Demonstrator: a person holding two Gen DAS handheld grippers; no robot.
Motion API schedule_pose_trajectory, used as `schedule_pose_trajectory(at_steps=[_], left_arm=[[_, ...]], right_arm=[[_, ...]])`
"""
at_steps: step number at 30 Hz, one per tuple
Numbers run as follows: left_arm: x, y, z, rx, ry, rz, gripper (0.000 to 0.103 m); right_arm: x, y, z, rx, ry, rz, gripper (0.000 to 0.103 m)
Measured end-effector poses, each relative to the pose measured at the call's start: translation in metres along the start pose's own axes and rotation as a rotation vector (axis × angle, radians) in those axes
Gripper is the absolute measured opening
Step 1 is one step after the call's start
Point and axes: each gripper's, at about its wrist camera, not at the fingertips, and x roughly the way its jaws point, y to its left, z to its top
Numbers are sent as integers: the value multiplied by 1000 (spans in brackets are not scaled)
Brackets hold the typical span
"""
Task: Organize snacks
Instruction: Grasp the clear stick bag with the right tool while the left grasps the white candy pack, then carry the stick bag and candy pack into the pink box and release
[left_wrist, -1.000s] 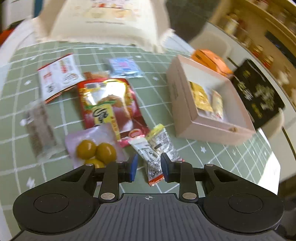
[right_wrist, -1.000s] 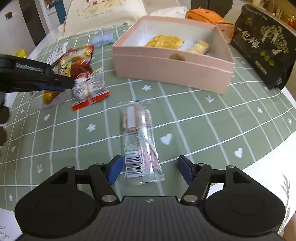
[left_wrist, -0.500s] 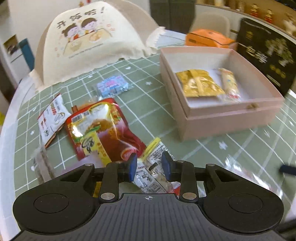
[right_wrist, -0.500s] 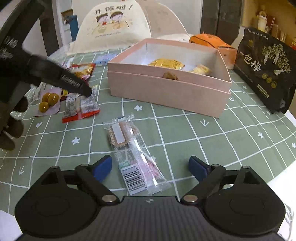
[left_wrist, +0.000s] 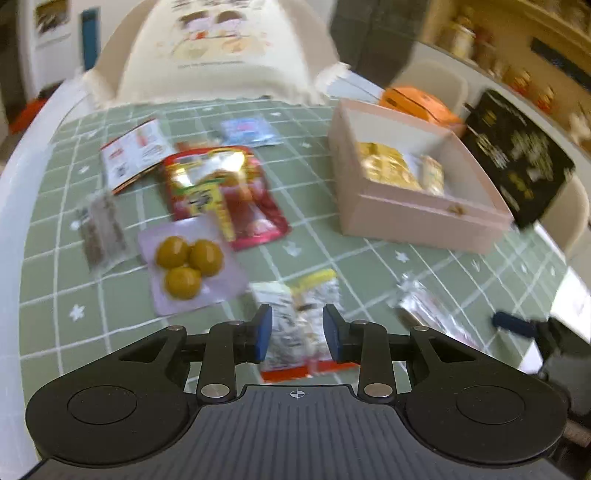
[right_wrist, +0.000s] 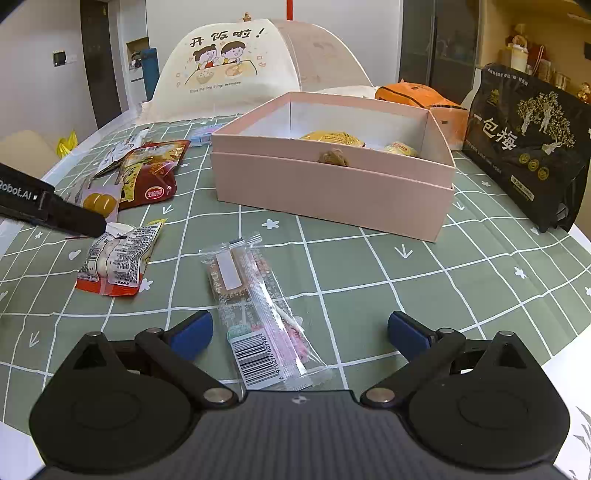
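Observation:
A pink open box (right_wrist: 332, 188) (left_wrist: 417, 214) holds a yellow packet (left_wrist: 388, 166) and a small yellow snack (right_wrist: 400, 149). My left gripper (left_wrist: 297, 332) is partly open over a white and red printed snack packet (left_wrist: 299, 325) (right_wrist: 118, 258) that lies on the green checked cloth; the jaws do not touch it. My right gripper (right_wrist: 299, 332) is wide open, low over a clear wrapped packet with a barcode (right_wrist: 258, 314) (left_wrist: 432, 314). A red pouch (left_wrist: 221, 192), a packet of three yellow balls (left_wrist: 188, 258) and other small packets lie at the left.
A black standing bag (right_wrist: 528, 144) is right of the box. An orange bag (right_wrist: 421, 98) and a cream mesh food cover (right_wrist: 236, 74) stand behind. The table edge runs close at the right (right_wrist: 576, 369). The left gripper's body shows at the right wrist view's left edge (right_wrist: 48, 210).
The left gripper has pulled back and up from the printed packet, its jaws a little wider. The right gripper has opened wider and drawn back slightly over the clear packet.

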Motion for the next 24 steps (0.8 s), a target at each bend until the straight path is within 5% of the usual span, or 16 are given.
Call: schedule_pose_trajectory(at_steps=[4, 8, 11, 14, 18, 24], left_arm=[[18, -33, -4, 202, 27, 52, 43], [27, -45, -4, 279, 67, 8, 77], [19, -38, -3, 246, 60, -26, 73], [8, -25, -5, 181, 4, 43, 71], [26, -7, 1, 29, 100, 3, 72], [43, -19, 14, 78, 86, 3, 73]], right_arm=[[0, -1, 0, 2, -1, 3, 101], [0, 0, 0, 3, -1, 4, 102], [0, 0, 0, 1, 2, 5, 102], [0, 0, 0, 1, 2, 6, 102], [0, 1, 0, -1, 4, 4, 103], [2, 1, 1, -17, 10, 14, 103]])
